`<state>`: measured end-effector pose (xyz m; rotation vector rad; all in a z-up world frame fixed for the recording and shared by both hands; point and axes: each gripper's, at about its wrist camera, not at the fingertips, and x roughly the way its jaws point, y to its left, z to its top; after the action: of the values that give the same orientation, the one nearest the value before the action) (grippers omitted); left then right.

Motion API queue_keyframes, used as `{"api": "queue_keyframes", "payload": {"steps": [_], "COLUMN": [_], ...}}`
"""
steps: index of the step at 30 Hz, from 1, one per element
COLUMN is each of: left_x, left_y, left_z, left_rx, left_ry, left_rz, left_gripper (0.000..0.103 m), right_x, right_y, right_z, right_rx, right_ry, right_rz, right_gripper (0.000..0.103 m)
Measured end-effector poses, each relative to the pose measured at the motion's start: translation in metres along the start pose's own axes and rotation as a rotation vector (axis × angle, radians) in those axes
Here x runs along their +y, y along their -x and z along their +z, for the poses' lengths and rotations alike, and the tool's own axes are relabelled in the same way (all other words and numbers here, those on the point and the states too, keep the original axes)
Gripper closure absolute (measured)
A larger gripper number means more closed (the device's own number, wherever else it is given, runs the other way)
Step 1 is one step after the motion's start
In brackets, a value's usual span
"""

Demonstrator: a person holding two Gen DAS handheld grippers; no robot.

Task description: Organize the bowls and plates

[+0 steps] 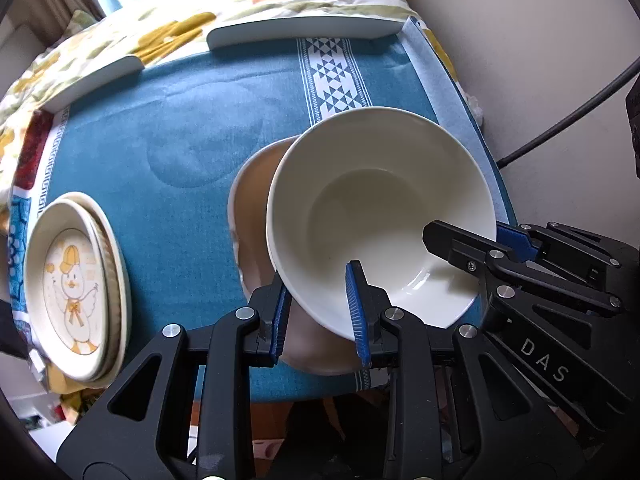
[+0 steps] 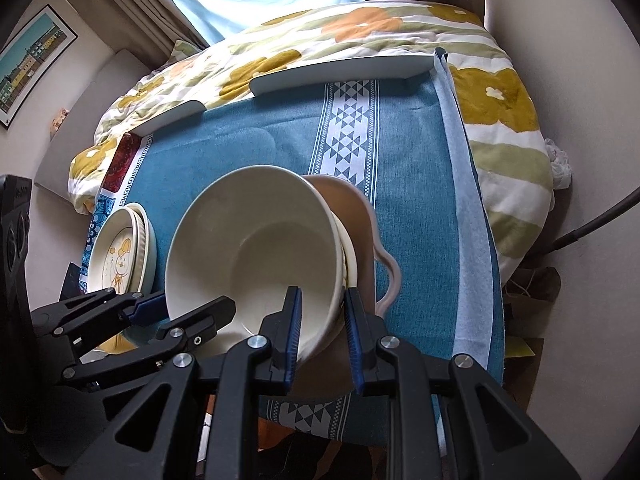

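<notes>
Left wrist view shows the left gripper (image 1: pixel 322 312) with jaws closed on the near rim of a white bowl (image 1: pixel 380 216), tilted over a pink plate (image 1: pixel 252 216) lying on the blue tablecloth (image 1: pixel 160 128) of the table. The right gripper (image 1: pixel 472 240) clamps the same bowl's rim from the other side; right wrist view shows its jaws (image 2: pixel 320 332) pinching that rim. One bowl and one pink plate sit centrally. Well apart to the left lie two stacked plates (image 1: pixel 72 284), the top one bearing a duck picture. Beyond the table, a flowered quilt (image 2: pixel 360 32) covers a bed.
</notes>
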<state>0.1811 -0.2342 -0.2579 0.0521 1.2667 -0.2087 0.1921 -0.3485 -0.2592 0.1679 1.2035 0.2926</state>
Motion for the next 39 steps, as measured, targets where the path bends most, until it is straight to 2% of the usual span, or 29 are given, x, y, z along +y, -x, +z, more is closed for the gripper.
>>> {"api": "queue_keyframes", "payload": {"steps": [26, 30, 34, 38, 39], "left_x": [-0.003, -0.002, 0.011, 0.029, 0.033], "left_y": [-0.005, -0.004, 0.015, 0.048, 0.055], "left_z": [0.006, 0.007, 0.013, 0.018, 0.018], "left_rx": [0.022, 0.038, 0.01, -0.053, -0.068], "left_ry": [-0.066, -0.077, -0.067, -0.047, -0.048], "left_rz": [0.094, 0.084, 0.085, 0.069, 0.071], "left_gripper": [0.079, 0.079, 0.079, 0.078, 0.073], "right_x": [0.003, 0.0, -0.013, -0.014, -0.014], "right_y": [-0.002, 0.001, 0.027, 0.052, 0.055], "right_z": [0.005, 0.007, 0.015, 0.02, 0.019], "right_rx": [0.028, 0.021, -0.028, -0.031, -0.022], "right_ry": [0.018, 0.01, -0.008, 0.04, 0.058], "right_rz": [-0.04, -0.025, 0.008, 0.048, 0.046], "right_gripper": [0.083, 0.083, 0.083, 0.083, 0.083]}}
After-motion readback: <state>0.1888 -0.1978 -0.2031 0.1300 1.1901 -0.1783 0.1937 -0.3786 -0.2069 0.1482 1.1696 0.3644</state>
